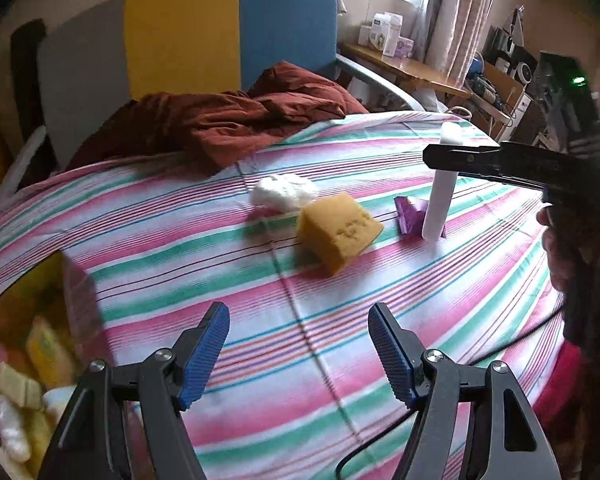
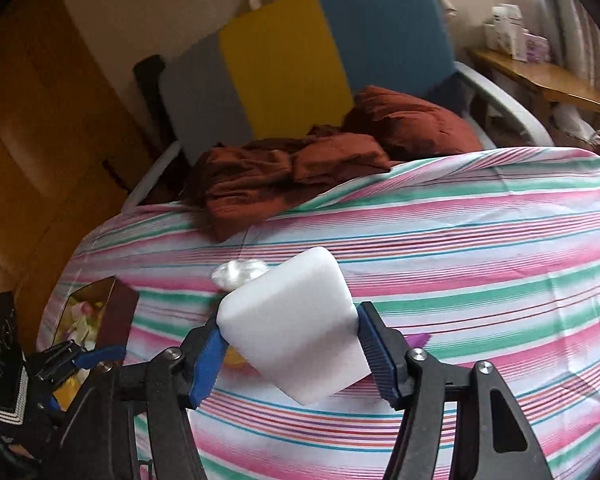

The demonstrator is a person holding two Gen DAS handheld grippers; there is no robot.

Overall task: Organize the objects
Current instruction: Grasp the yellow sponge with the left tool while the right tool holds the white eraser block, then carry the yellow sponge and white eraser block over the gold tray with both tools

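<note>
My right gripper (image 2: 290,344) is shut on a white foam block (image 2: 288,320) and holds it above the striped bed sheet (image 2: 480,280). In the left wrist view the same block (image 1: 440,196) hangs upright in the right gripper (image 1: 450,156) at the right. My left gripper (image 1: 298,336) is open and empty over the sheet (image 1: 220,280). A yellow sponge (image 1: 338,232), a white crumpled wad (image 1: 282,192) and a purple wrapper (image 1: 410,216) lie on the sheet beyond it.
A box (image 1: 24,360) of assorted items sits at the sheet's left edge, also seen in the right wrist view (image 2: 96,316). A rust-red blanket (image 1: 220,120) lies at the far side. A grey, yellow and blue headboard (image 1: 188,40) stands behind it.
</note>
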